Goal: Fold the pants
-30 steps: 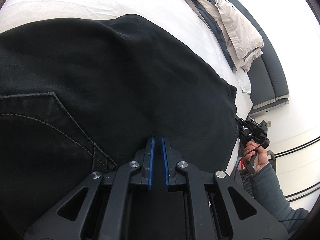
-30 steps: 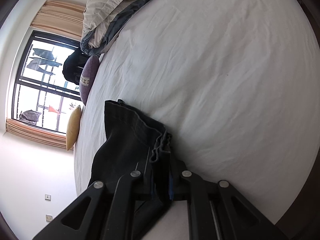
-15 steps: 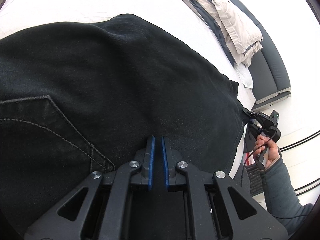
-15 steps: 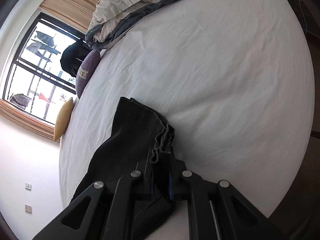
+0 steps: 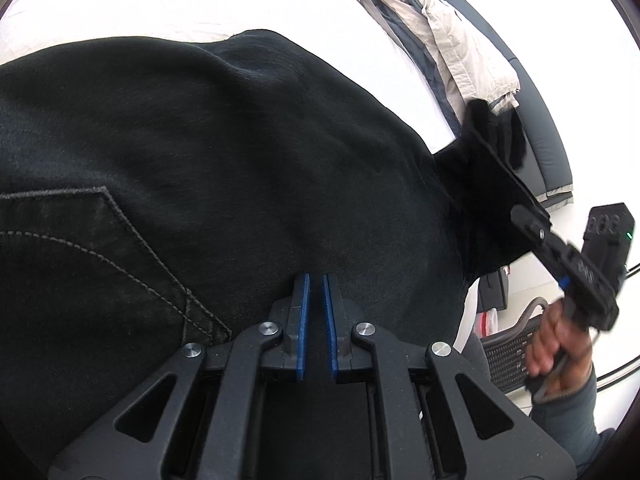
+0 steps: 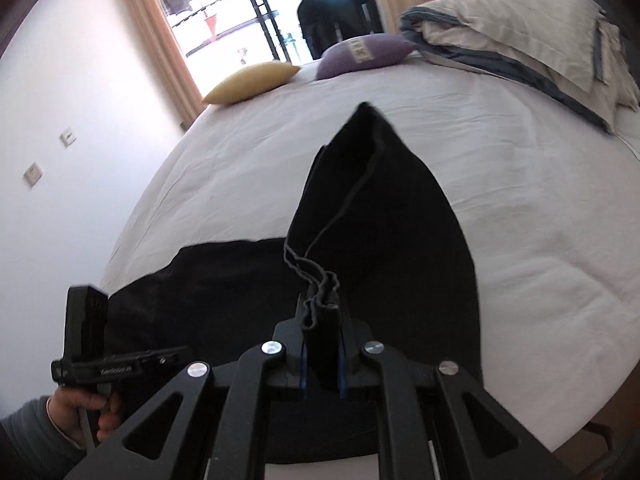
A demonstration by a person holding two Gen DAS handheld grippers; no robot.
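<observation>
Black pants (image 5: 240, 168) lie spread on a white bed (image 5: 160, 4), back pocket stitching at the left. My left gripper (image 5: 316, 284) is shut on the pants' near edge, pads almost together. My right gripper (image 6: 320, 312) is shut on the bunched leg hems and holds them lifted, so the pants (image 6: 380, 220) rise in a dark peak over the bed (image 6: 520, 200). In the left wrist view the right gripper (image 5: 532, 216) shows at the right with the lifted fabric. In the right wrist view the left gripper's body (image 6: 92, 344) shows at lower left, in a hand.
A folded beige and grey duvet (image 6: 520, 40) lies at the bed's far right. A purple cushion (image 6: 360, 54) and a yellow cushion (image 6: 252, 80) sit near the window. A dark headboard (image 5: 536, 120) borders the bed. A mesh chair (image 5: 508, 348) stands beside it.
My right gripper has lifted the leg hems and swung them up and over towards the waist end. The lifted cloth now stands in a peak. My left gripper has stayed in place.
</observation>
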